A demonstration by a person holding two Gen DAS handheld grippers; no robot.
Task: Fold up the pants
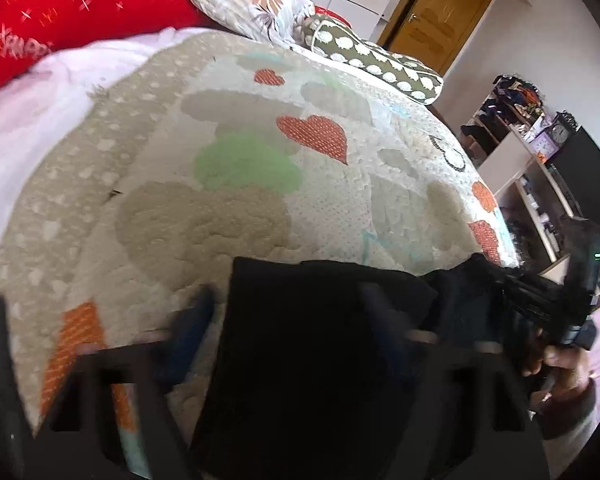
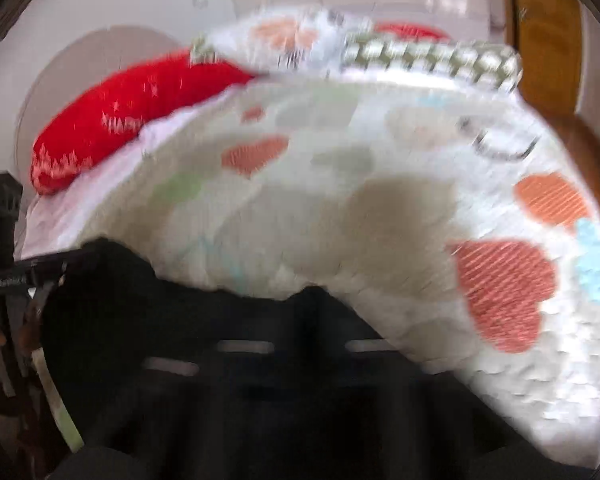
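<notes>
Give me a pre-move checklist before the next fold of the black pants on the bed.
1. Black pants lying on the heart-patterned quilt: ok.
2. Left gripper astride the pants' edge, fabric between its fingers: ok; whether the pads press it: cannot tell.
3. Right gripper shut over the dark fabric: ok; fabric actually pinched: cannot tell, the right wrist view is blurred.
4. Quilt beyond the pants free of other things for the fold: ok.
5. Pants flat, without wrinkles: cannot tell, too dark.
6. Pillows well away from the fold area: ok.
</notes>
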